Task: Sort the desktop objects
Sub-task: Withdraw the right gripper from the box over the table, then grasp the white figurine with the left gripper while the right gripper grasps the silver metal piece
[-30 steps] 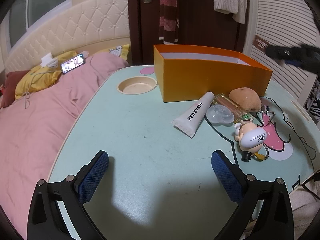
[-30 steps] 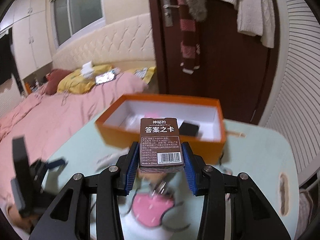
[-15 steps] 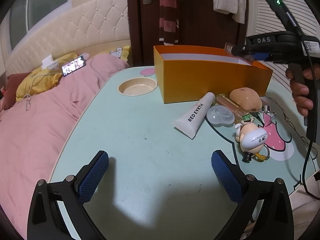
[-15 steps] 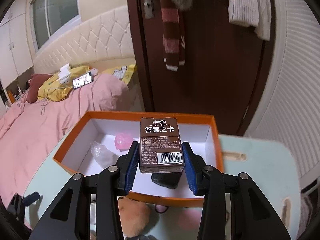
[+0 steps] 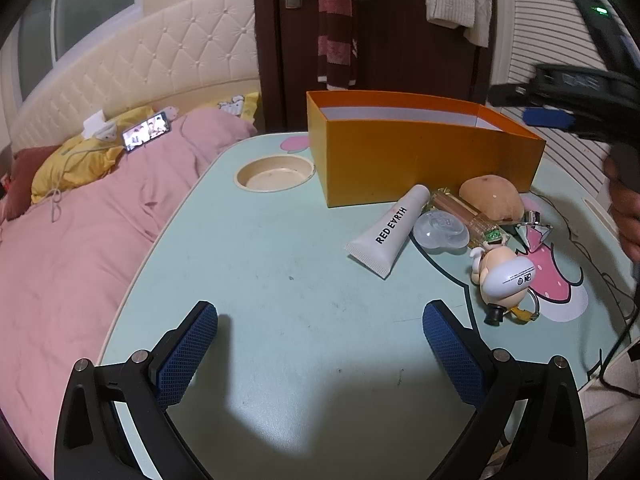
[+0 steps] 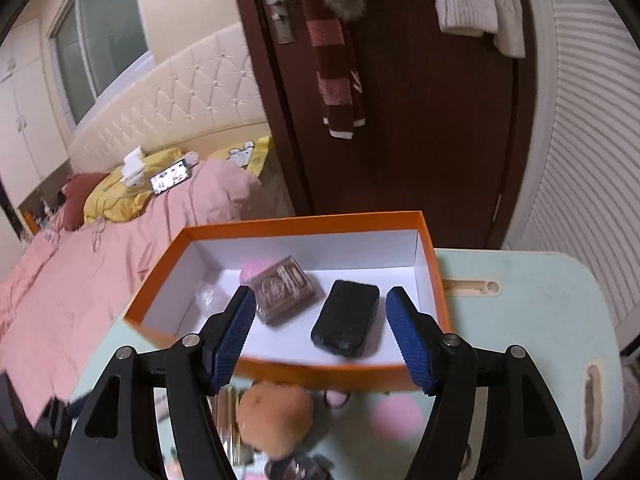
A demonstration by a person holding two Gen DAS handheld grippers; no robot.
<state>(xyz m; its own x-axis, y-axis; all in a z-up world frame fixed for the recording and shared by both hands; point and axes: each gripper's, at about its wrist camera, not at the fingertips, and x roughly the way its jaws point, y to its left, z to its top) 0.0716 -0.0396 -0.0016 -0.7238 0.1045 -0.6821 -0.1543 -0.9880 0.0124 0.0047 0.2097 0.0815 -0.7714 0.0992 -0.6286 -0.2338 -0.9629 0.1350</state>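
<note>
Right wrist view shows the right claw (image 6: 320, 330) spread, jaws just opened, nothing between them; the brown card box (image 6: 285, 295) lies tilted in the orange box (image 6: 280, 368) beside a black case (image 6: 346, 324). Withdrawing low could catch the near rim and shift the box. Motion blur smears the plush toy (image 6: 276, 420); the box's left corner contents stay unclear. The left claw (image 5: 320, 354) hangs spread over the desk (image 5: 280, 280).
</note>
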